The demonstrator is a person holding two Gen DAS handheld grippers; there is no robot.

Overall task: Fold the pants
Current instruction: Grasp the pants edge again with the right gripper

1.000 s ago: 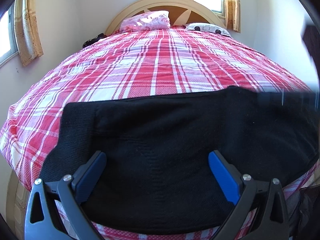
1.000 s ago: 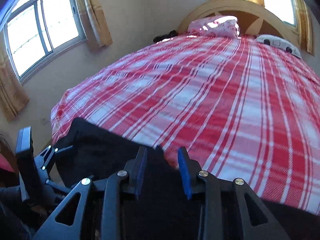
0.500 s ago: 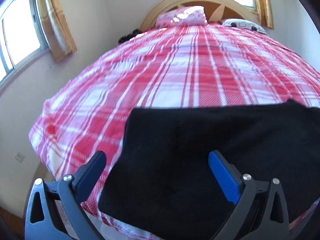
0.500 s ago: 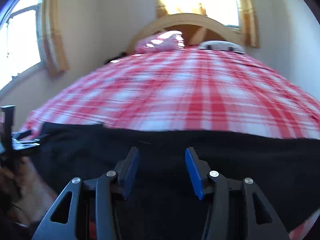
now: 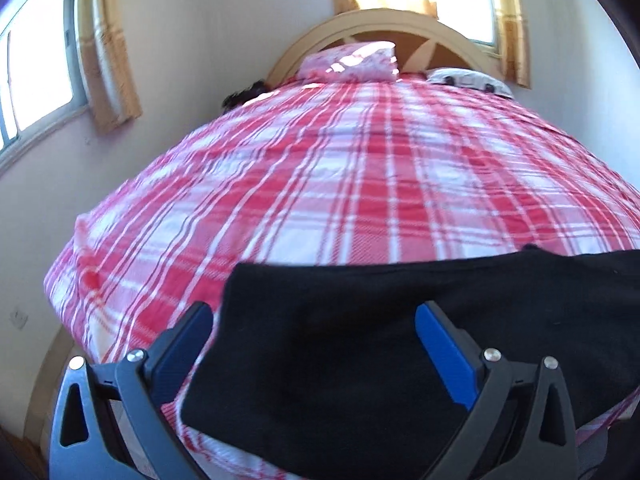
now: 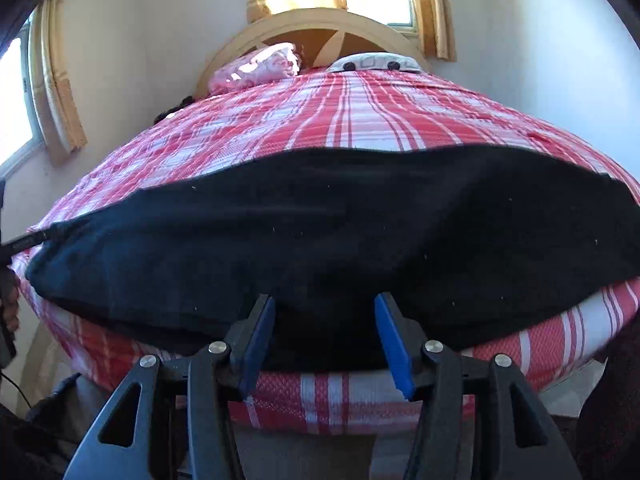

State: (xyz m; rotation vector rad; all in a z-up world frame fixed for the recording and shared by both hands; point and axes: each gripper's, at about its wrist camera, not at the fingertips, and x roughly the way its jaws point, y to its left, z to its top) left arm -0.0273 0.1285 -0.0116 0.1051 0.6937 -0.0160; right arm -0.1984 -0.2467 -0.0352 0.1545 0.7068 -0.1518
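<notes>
pants (image 6: 320,224): black, folded into a wide flat band across the near edge of the bed (image 5: 360,184), on the red plaid cover; near edge hangs slightly over the mattress lip
left end of pants: square corner, sits between the left gripper's fingers in the left wrist view
right end: reaches toward the right side of the bed, lies flat
left gripper (image 5: 316,344): jaws wide apart, nothing pinched, hovering above the left part of the fabric
right gripper (image 6: 324,340): jaws opening, near hem shows between the fingers, pads not pressing on it as far as I can tell; dark cloth makes contact hard to read
step in hand: release after a fold, then probably regrip for the next fold (judgement)
how to do well: let the jaws clear the cloth fully before lifting away so the layer is not dragged; take both ends at matching corners, pinch all layers together, carry the fold over level so edges line up
risk: overhanging near edge could slide off the bed if tugged
far end: pink pillow (image 5: 352,62), headboard (image 6: 320,28), untouched
</notes>
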